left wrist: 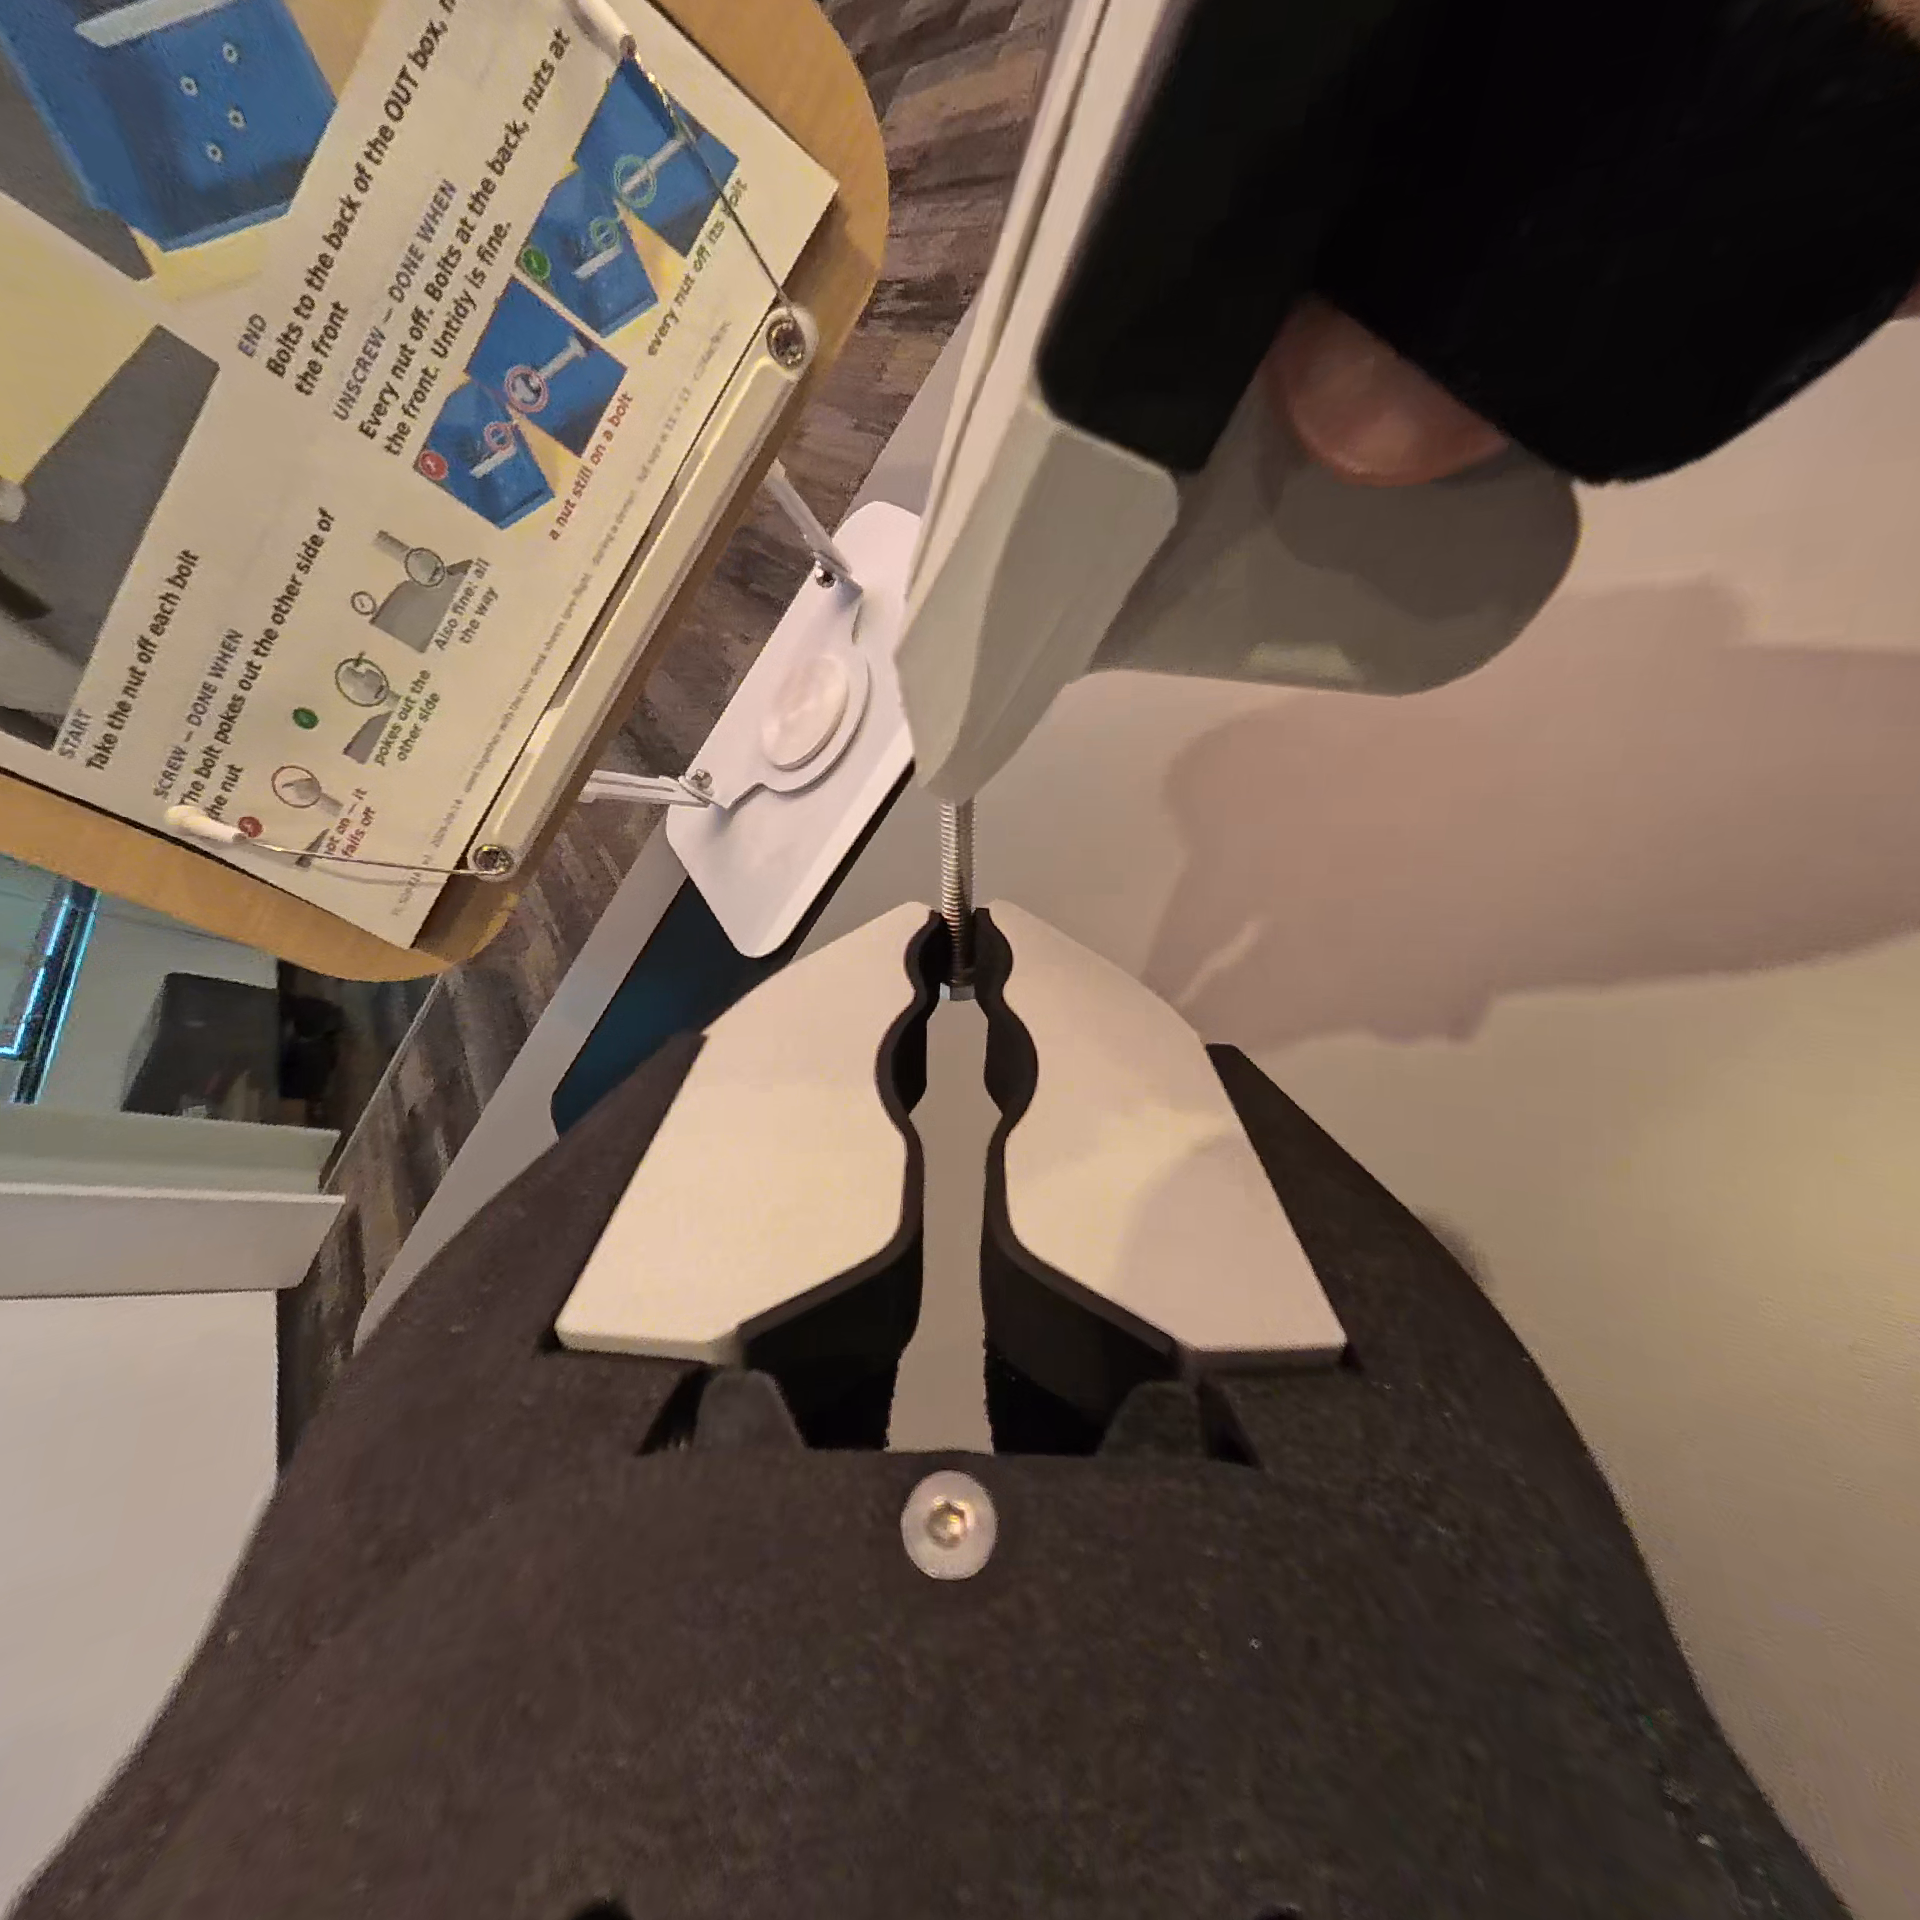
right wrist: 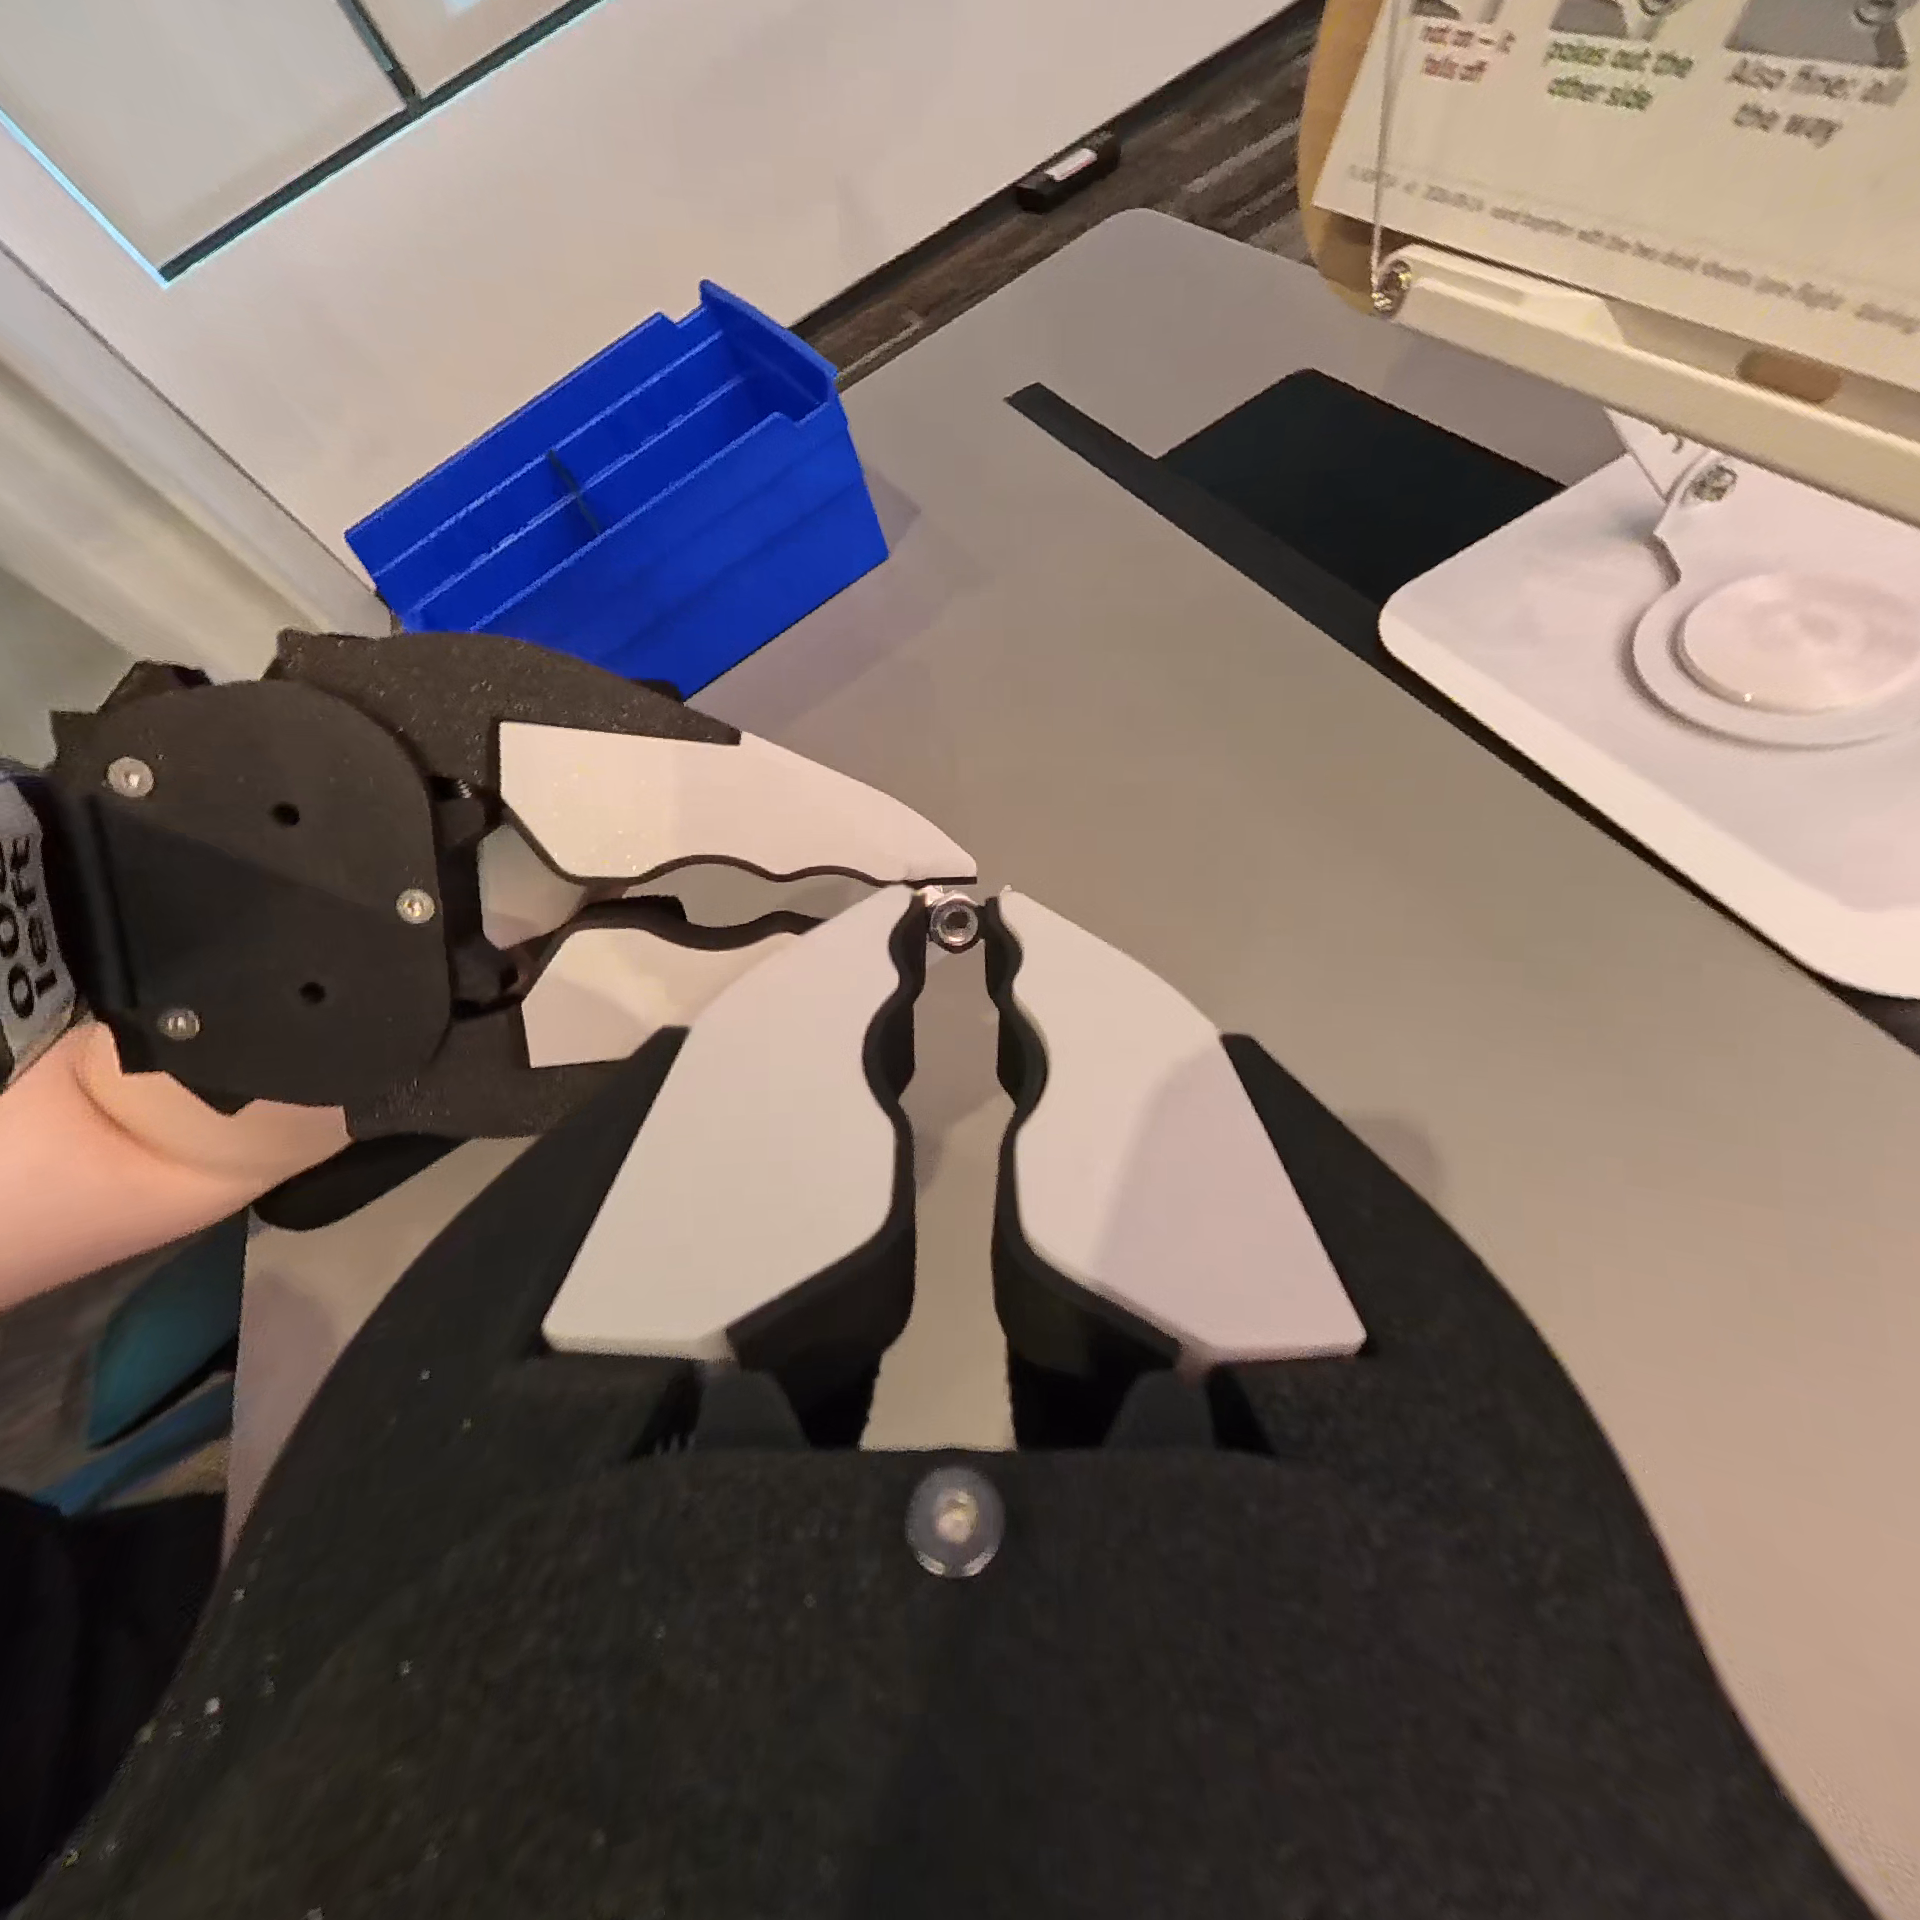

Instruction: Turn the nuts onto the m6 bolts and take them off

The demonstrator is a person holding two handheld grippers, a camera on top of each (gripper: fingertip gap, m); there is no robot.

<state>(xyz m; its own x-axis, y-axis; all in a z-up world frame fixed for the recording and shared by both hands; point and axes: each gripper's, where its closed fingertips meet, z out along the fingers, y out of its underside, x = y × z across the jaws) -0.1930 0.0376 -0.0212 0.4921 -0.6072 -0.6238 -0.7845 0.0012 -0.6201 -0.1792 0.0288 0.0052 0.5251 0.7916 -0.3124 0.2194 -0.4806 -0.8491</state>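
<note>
We hold the left gripper (left wrist: 954, 940) clamped at its tips on the head end of an m6 bolt (left wrist: 948, 857), whose threaded shaft runs away from us to the tip of the right gripper (left wrist: 940, 774), which reaches in from above. In the right wrist view our right gripper (right wrist: 953, 914) pinches a small silver nut (right wrist: 951, 923) between its tips, the nut's hole facing the camera; the left gripper (right wrist: 935, 868) comes in from the left there, its tips meeting ours at the nut. Both pairs of tongs are nearly together, each closed on its small part. All of this hangs above the grey table (right wrist: 1195, 883). On the far left of the table stands a blue bin (right wrist: 644, 509) with dividers; at the right sits a white stand base (right wrist: 1662, 665) bearing an instruction sheet (left wrist: 416, 416).
</note>
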